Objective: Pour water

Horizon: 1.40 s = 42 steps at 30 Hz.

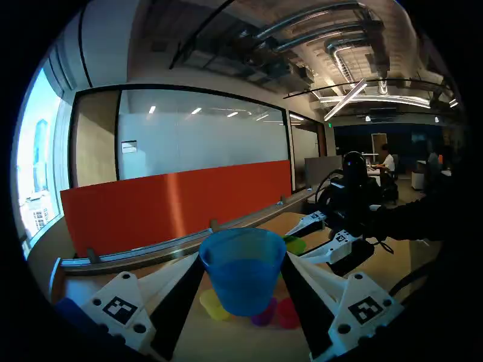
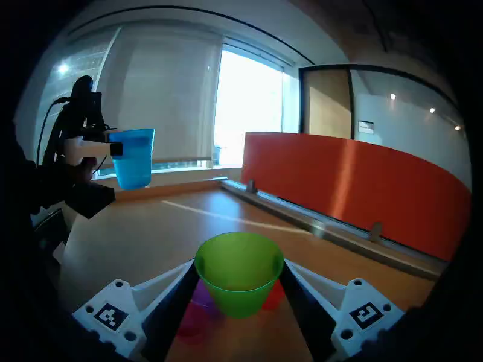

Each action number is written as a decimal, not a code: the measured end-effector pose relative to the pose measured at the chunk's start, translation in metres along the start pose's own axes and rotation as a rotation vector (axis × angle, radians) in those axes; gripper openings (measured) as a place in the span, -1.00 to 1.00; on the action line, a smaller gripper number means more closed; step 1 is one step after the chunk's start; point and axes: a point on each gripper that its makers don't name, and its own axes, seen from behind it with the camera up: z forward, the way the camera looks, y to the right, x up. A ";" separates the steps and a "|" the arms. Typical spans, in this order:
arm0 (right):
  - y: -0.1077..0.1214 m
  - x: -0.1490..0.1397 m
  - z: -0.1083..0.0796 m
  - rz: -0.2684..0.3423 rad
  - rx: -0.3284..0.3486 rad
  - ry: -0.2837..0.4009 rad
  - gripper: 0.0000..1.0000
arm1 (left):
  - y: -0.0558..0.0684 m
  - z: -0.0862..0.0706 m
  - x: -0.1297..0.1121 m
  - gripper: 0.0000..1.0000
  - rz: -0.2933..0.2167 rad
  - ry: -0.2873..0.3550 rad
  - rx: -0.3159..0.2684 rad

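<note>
Left gripper view — left gripper [image 1: 243,260] jaws clamp upright blue cup [image 1: 241,286] | right gripper [image 2: 239,264] jaws clamp green cup [image 2: 238,289]

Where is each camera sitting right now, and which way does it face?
Left gripper view: rides on the left gripper, facing the orange partition; its two fingers hold a blue cup.
Right gripper view: rides on the right gripper, facing the window; its fingers hold a green cup.
Shared: both cups, the orange partition, the wooden table; each shows the other gripper and its holder's dark sleeve farther off.
</note>
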 end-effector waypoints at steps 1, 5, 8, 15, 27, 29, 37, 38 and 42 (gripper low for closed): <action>0.000 0.001 0.000 0.002 -0.001 0.005 0.85 | 0.000 0.000 0.000 0.69 0.000 0.000 0.000; 0.001 0.006 0.000 0.015 -0.005 0.030 0.85 | 0.000 0.000 0.000 0.69 -0.001 0.001 0.000; 0.000 0.008 -0.001 0.021 -0.005 0.044 0.85 | 0.001 0.000 0.000 0.69 -0.001 0.000 -0.001; -0.001 0.013 0.000 0.024 -0.010 0.069 0.85 | 0.000 0.001 0.000 0.69 -0.001 0.001 -0.001; -0.005 0.025 0.000 0.021 -0.001 0.119 0.85 | 0.000 0.001 -0.001 0.69 -0.003 0.002 -0.003; -0.006 0.027 0.001 0.020 0.001 0.126 0.85 | 0.000 0.001 -0.001 0.69 -0.003 0.002 -0.004; -0.010 0.030 0.002 0.012 0.009 0.138 0.85 | 0.000 0.000 -0.001 0.69 0.000 0.002 -0.003; -0.011 0.030 0.002 0.012 0.010 0.137 0.85 | 0.000 0.000 -0.001 0.69 0.000 0.002 -0.003; -0.014 0.029 0.003 0.012 0.015 0.134 0.85 | 0.000 -0.001 0.000 0.69 0.002 0.002 -0.002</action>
